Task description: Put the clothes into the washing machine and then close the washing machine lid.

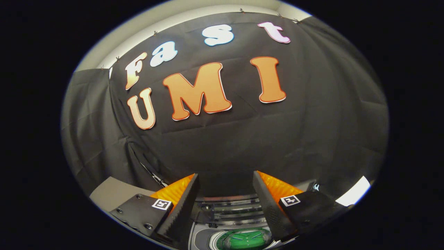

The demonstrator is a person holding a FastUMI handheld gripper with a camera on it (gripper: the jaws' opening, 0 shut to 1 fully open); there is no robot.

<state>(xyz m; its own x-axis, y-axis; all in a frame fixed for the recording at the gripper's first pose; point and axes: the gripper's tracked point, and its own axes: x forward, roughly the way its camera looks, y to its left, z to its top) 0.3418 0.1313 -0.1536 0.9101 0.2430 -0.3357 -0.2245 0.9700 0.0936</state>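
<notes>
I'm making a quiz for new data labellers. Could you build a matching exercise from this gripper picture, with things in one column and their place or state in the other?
Things:
1. tongs
2. washing machine
3. black cloth wall
4. square markers

Place or state:
A. hangs beyond the fingers
B. one on top of each finger
C. open, nothing between the fingers
D. low between the two fingers, green showing in its round opening

Pairs: 1-C, 2-D, 3-A, 4-B
</notes>
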